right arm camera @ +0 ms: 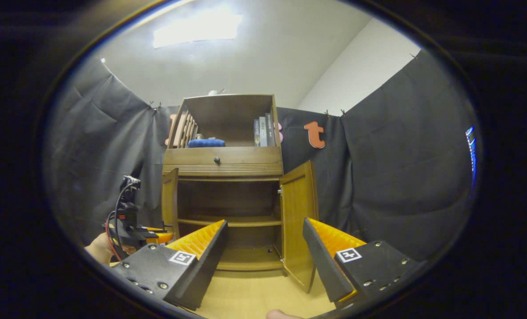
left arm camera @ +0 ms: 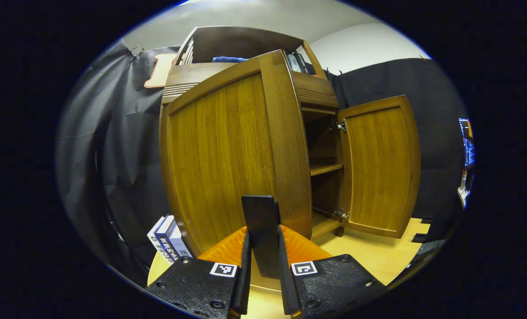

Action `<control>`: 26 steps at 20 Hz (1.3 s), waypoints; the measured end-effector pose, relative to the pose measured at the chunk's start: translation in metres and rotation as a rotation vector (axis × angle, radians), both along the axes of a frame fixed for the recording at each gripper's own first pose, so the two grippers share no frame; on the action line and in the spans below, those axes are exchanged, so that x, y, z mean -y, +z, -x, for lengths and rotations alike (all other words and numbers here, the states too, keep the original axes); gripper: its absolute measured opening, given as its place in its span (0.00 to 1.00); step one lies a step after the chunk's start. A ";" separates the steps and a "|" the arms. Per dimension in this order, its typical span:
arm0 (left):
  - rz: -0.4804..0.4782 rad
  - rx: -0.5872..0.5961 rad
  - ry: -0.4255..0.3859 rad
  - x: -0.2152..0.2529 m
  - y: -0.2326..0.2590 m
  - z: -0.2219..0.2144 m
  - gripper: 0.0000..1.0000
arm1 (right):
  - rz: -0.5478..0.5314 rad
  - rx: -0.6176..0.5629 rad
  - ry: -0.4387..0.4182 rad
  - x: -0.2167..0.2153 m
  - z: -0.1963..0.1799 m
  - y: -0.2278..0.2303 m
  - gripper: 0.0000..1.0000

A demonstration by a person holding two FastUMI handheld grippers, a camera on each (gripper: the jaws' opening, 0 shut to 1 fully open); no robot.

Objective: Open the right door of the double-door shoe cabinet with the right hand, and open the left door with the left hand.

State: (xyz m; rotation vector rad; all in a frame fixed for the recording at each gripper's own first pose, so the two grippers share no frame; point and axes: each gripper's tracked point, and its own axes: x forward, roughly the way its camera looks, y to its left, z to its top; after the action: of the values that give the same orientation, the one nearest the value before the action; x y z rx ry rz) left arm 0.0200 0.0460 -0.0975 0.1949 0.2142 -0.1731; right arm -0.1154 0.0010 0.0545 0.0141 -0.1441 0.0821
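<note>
The left claw is closed down on a dark upright handle at the free edge of the left door, both fingers pressing its sides. In the left gripper view that door fills the near field, swung out toward the camera on its hinge edge, its tall panel upright and its face turned partly outward and to the side. In the right gripper view the same door shows edge-on at the cabinet's left side, with the left claw and a hand beside it.

The right claw stands wide open with nothing between its fingers, well back from the cabinet and apart from the right door. That door is swung well out, its panel upright, its long axis vertical, its free edge pointing toward the front edge of the surface the cabinet stands on. In the left gripper view it hangs open on two hinges, its inner face showing.

Between the doors the shelf and the dark interior are exposed. Judging by this, the right door's part looks done and released; the left door is largely open, and what seems left is finishing its swing, if any, and letting go of the handle.
</note>
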 end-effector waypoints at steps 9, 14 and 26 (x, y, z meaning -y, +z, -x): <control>-0.009 0.014 0.039 -0.032 0.008 0.026 0.29 | -0.002 -0.007 0.035 -0.021 -0.002 -0.012 0.99; -0.012 0.029 0.068 -0.042 0.013 0.038 0.30 | 0.002 0.010 0.046 -0.027 -0.001 -0.015 1.00; -0.061 0.066 0.192 -0.115 0.015 0.053 0.13 | -0.009 0.012 0.027 -0.022 0.000 -0.023 1.00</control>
State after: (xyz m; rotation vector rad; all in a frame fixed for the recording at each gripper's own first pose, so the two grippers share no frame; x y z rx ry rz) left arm -0.0328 0.1613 -0.0829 0.2393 0.1717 0.0309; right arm -0.1152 0.0230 0.0311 0.0244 -0.1563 0.1083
